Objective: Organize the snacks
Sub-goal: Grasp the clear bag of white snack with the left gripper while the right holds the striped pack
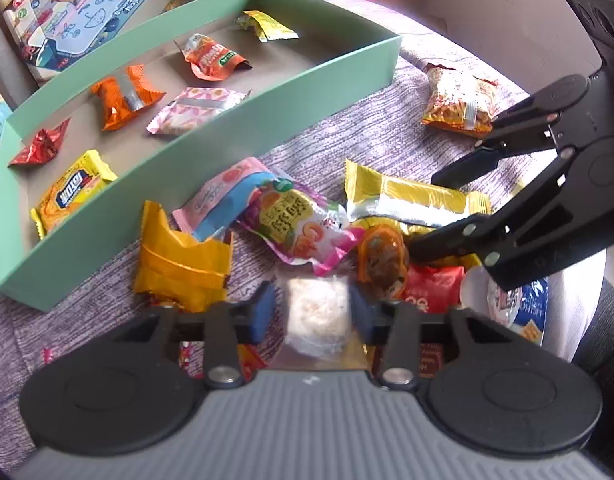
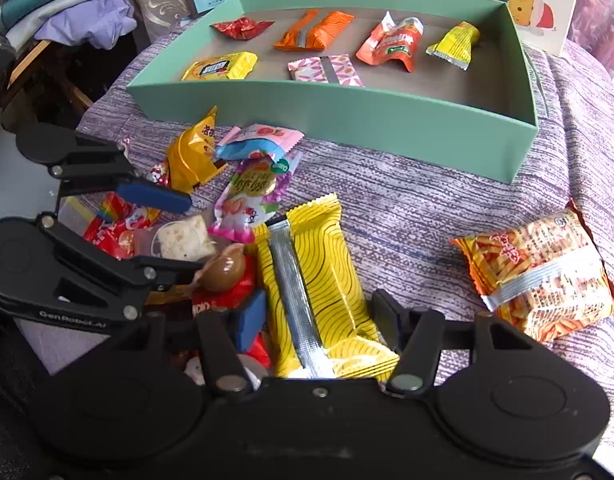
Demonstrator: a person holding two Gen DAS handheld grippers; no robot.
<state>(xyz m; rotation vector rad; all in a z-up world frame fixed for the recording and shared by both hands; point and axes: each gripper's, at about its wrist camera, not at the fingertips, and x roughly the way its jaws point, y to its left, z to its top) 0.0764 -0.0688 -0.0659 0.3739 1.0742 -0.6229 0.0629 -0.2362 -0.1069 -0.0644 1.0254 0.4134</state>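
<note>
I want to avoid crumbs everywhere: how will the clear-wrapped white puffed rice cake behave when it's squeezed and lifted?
The puffed rice cake, between the left hand-held gripper pads, looks airy, so probably light for its size. Its crumbly, porous texture suggests it may crack under a hard squeeze. The clear, loose wrapper looks glossy, so it could slip or shift a little when lifted.

A purple-and-white woven cloth (image 2: 427,216) is spread over the work surface. At the left of the right wrist view, folded fabrics (image 2: 71,8) in teal, white and lilac are stacked on a wooden stand (image 2: 47,64). A pale wall (image 1: 487,8) is seen behind. Daylight is cast across the cloth.
</note>
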